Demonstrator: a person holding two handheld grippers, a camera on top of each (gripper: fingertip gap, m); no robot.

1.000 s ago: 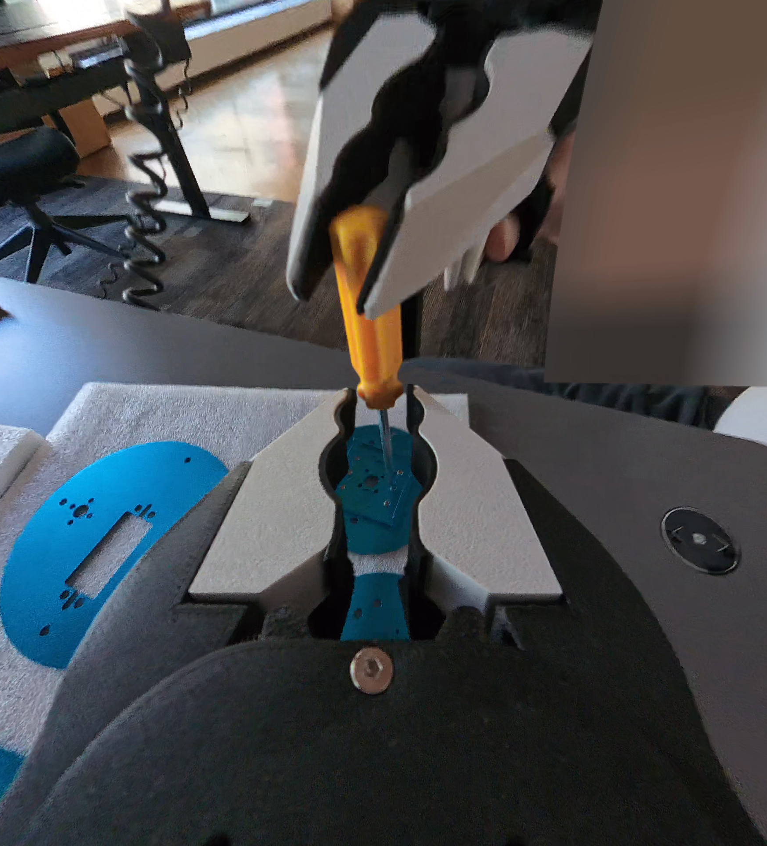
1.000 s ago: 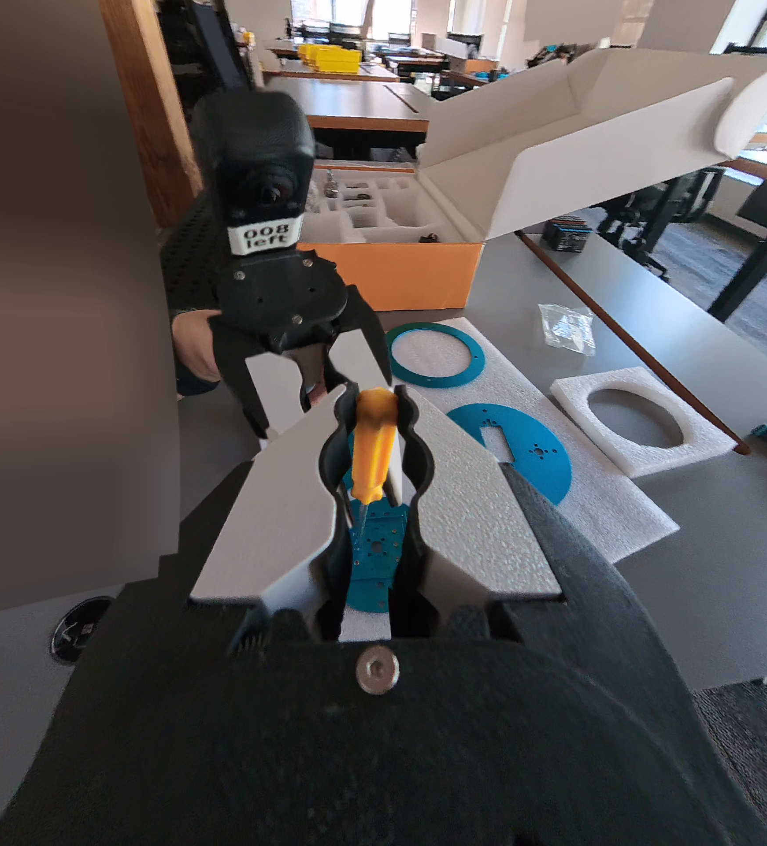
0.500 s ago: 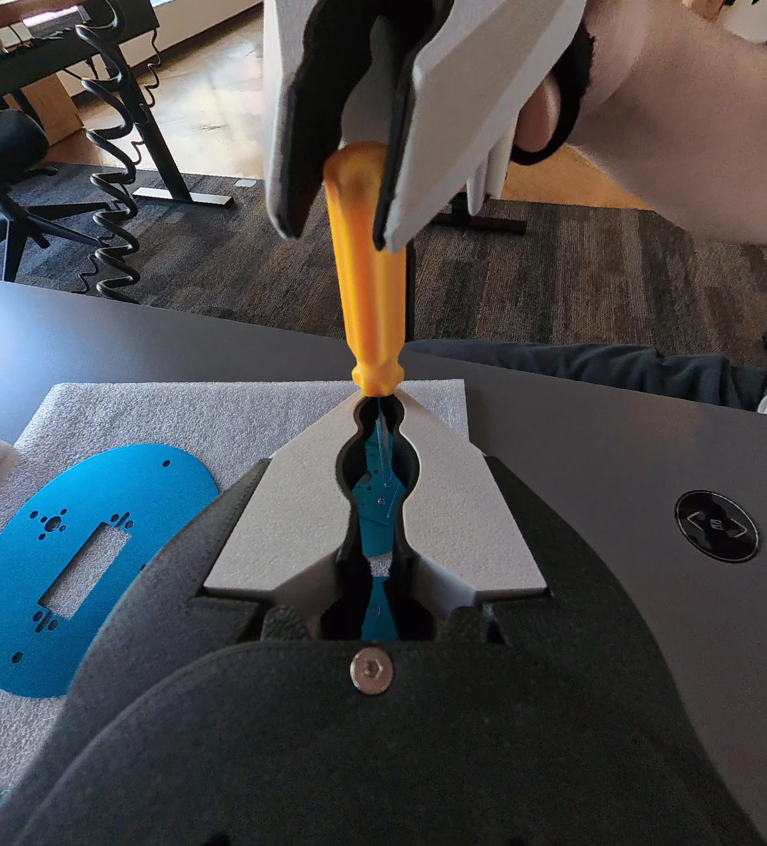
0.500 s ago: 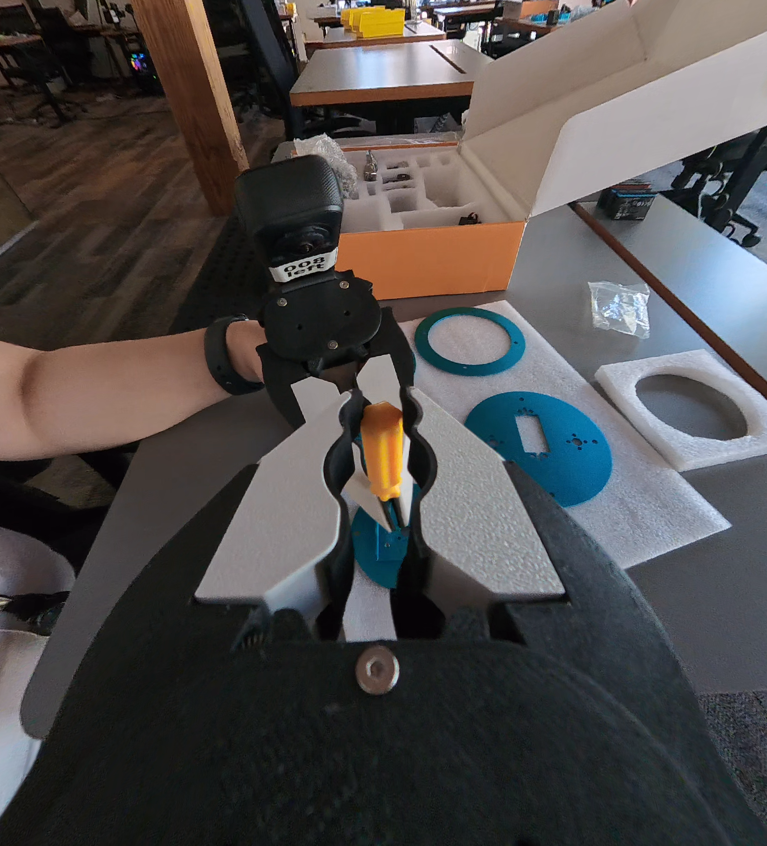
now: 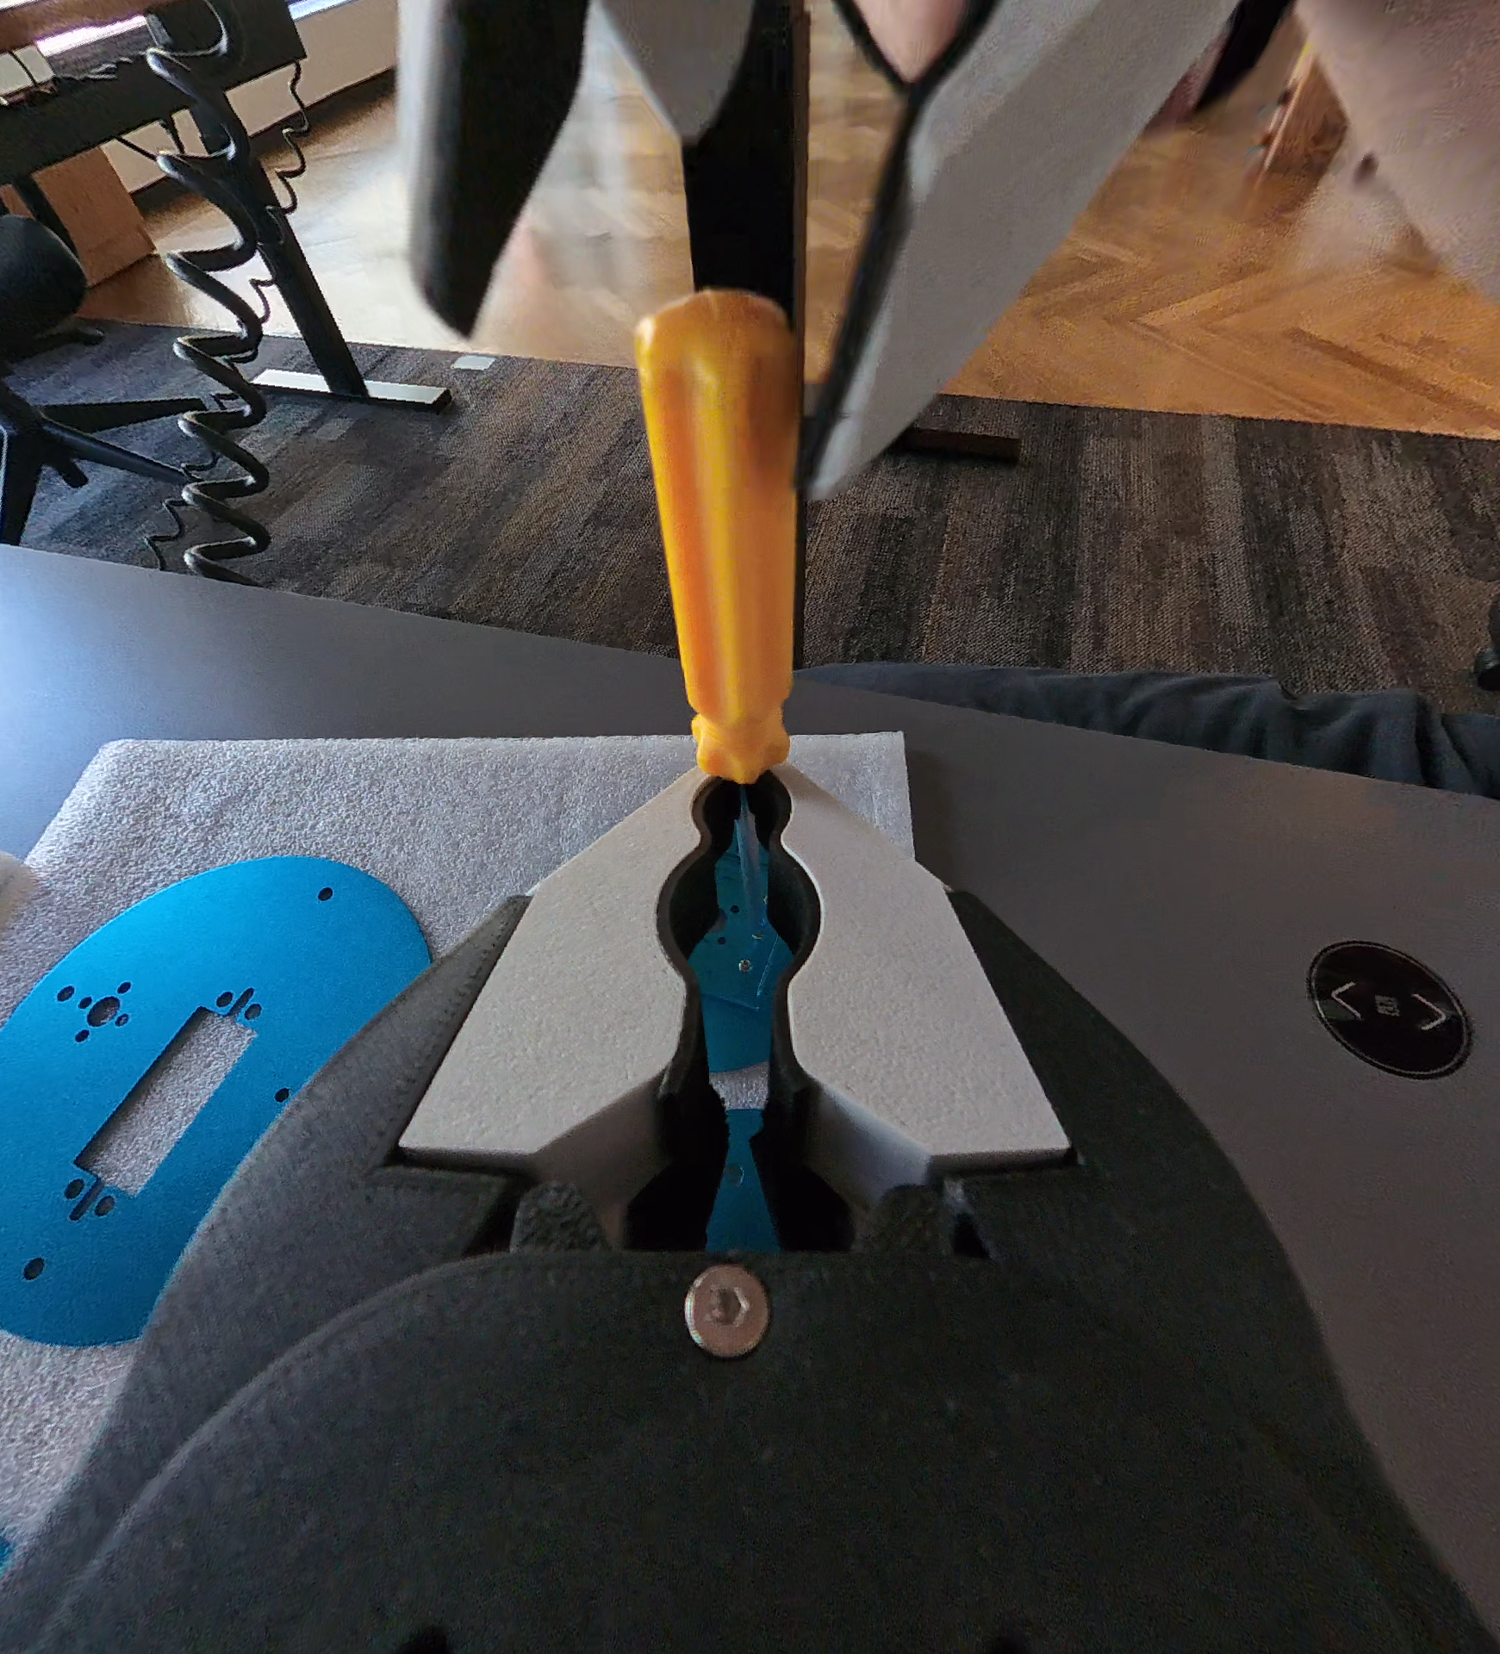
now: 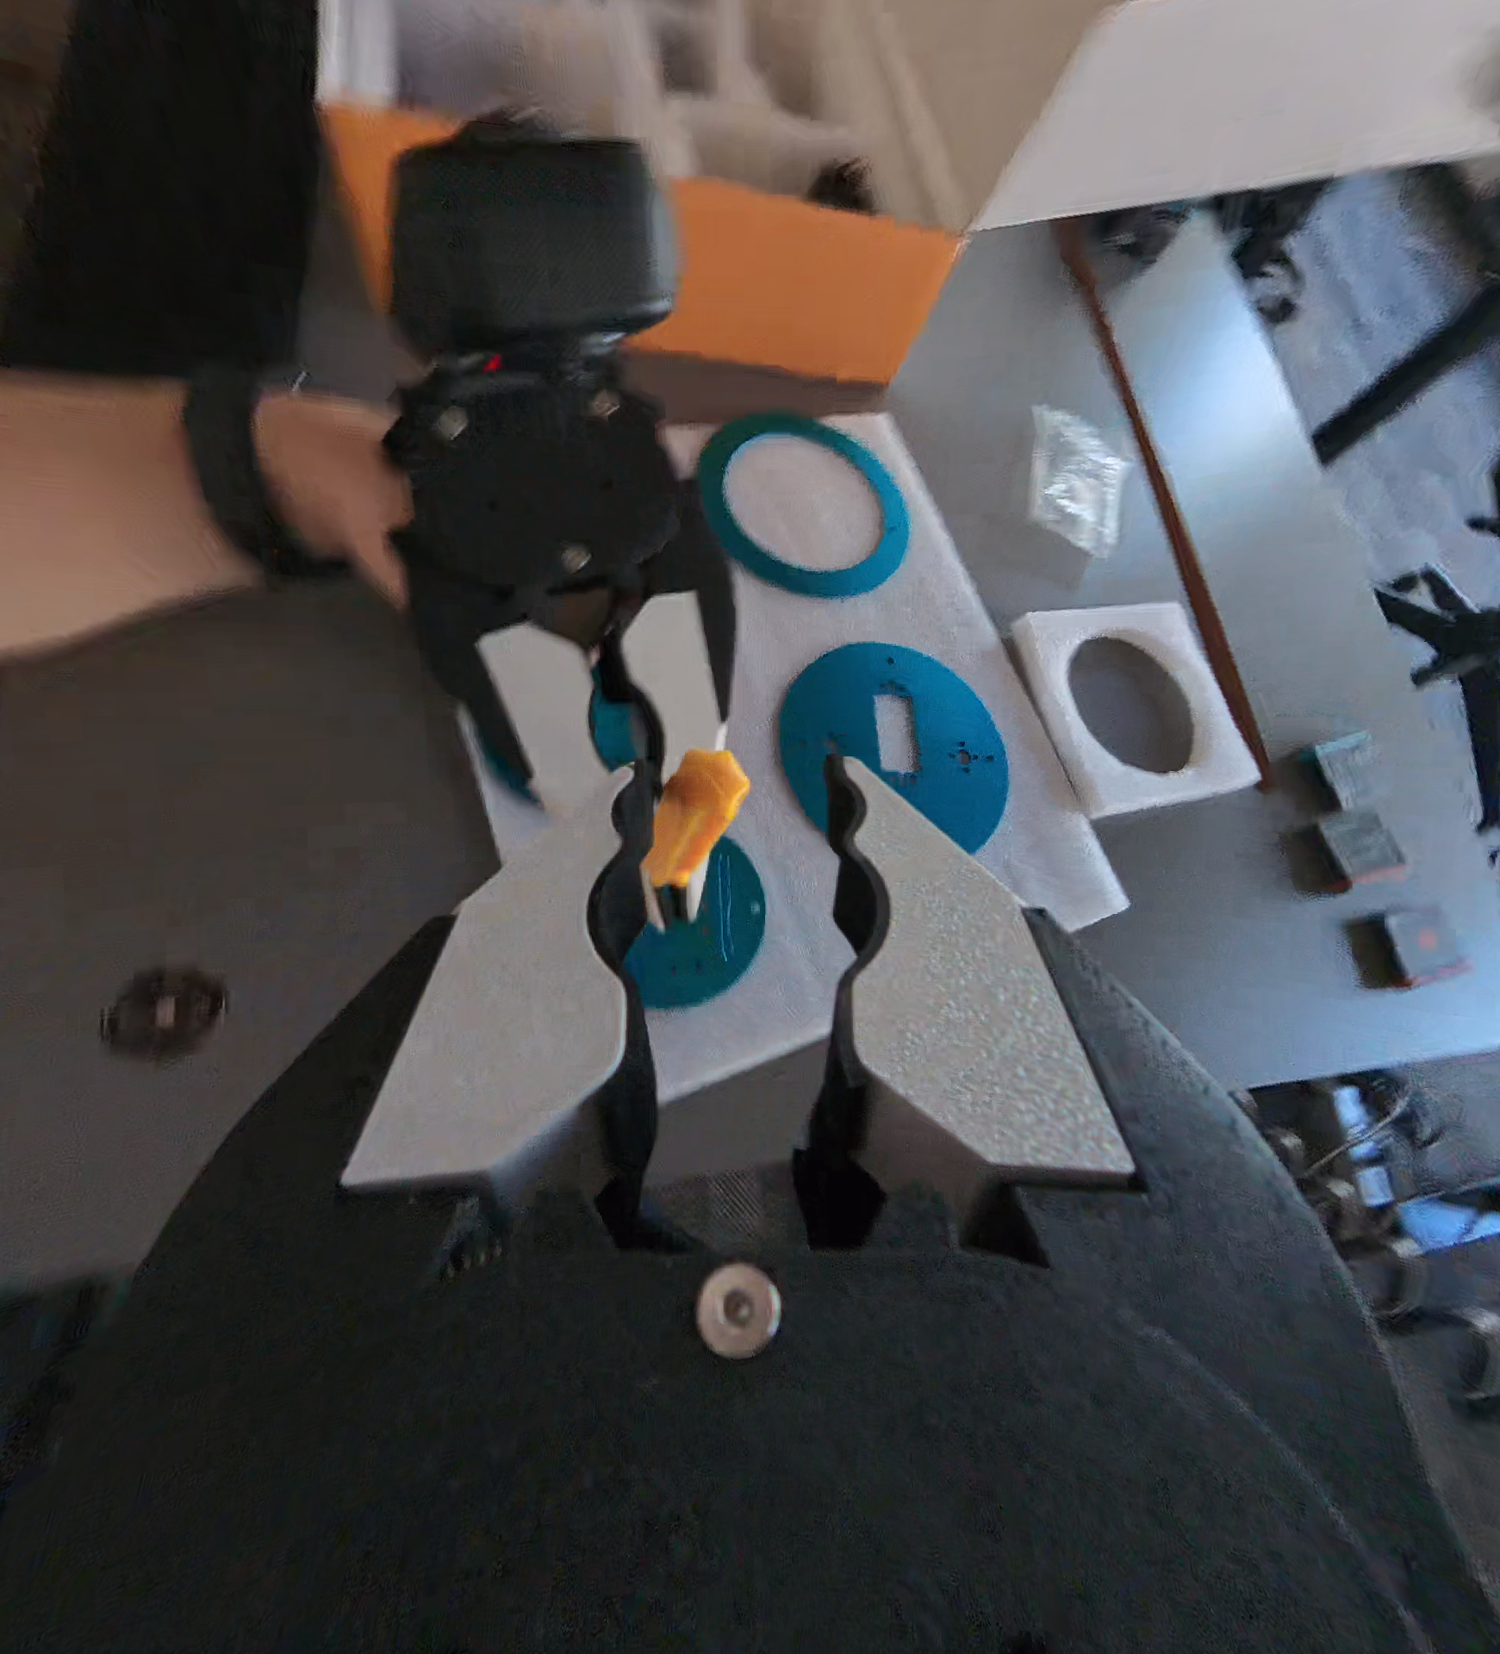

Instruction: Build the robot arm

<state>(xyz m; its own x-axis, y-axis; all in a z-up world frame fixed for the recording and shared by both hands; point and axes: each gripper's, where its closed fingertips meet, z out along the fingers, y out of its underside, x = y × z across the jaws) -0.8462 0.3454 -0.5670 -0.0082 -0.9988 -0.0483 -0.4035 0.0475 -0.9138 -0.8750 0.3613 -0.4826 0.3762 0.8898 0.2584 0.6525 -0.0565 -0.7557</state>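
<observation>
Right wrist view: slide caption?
Open right gripper beside an orange screwdriver standing over a blue plate.

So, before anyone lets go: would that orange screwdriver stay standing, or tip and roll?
Probably tips: the screwdriver stands upright, handle-heavy, with only its thin shaft pinched in the left gripper's jaws; the right gripper is open. Its ridged handle likely rolls little on the foam sheet. Looks like light plastic.
</observation>
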